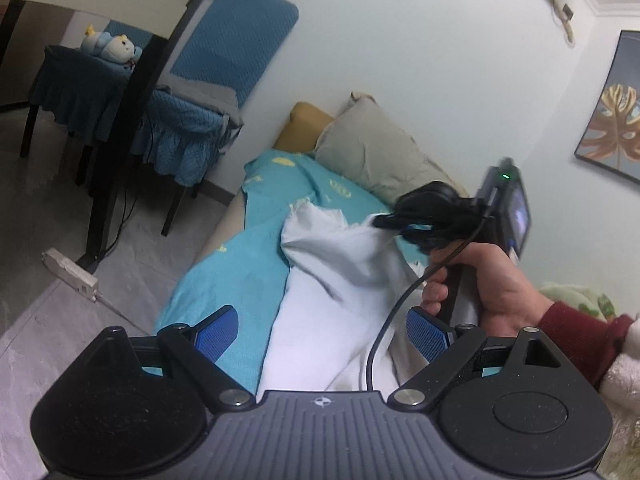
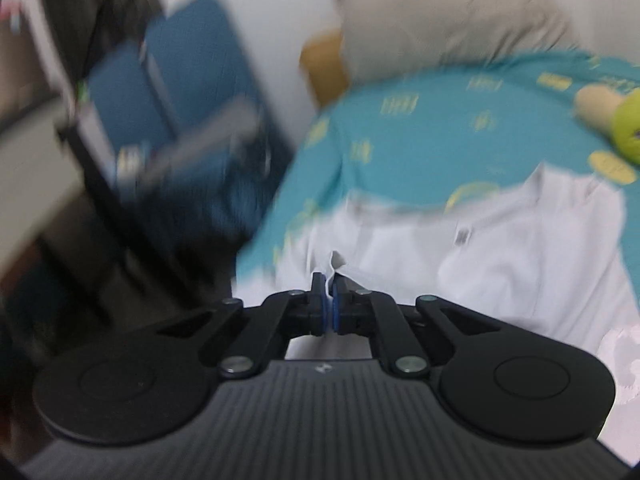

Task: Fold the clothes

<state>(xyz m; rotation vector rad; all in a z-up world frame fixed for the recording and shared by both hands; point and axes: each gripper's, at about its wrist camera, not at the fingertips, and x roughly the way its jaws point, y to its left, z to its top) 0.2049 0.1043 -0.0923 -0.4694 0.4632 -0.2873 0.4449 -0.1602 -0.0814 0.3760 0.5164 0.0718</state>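
Note:
A white garment (image 1: 340,280) lies on a bed with a teal patterned sheet (image 1: 224,264). My left gripper (image 1: 322,330) is open and empty, held above the garment's near part. My right gripper (image 1: 384,222) is shut on a bunch of the white garment and lifts that part off the bed. In the blurred right wrist view, my right gripper (image 2: 330,292) pinches a fold of the white garment (image 2: 500,256) between its blue pads (image 2: 322,308).
A beige pillow (image 1: 376,152) and a yellow cushion (image 1: 304,126) lie at the bed's head by the wall. Blue-covered chairs (image 1: 188,136) and a dark table leg (image 1: 120,128) stand left of the bed. A power strip (image 1: 72,274) lies on the floor. A toy (image 2: 612,116) lies on the sheet.

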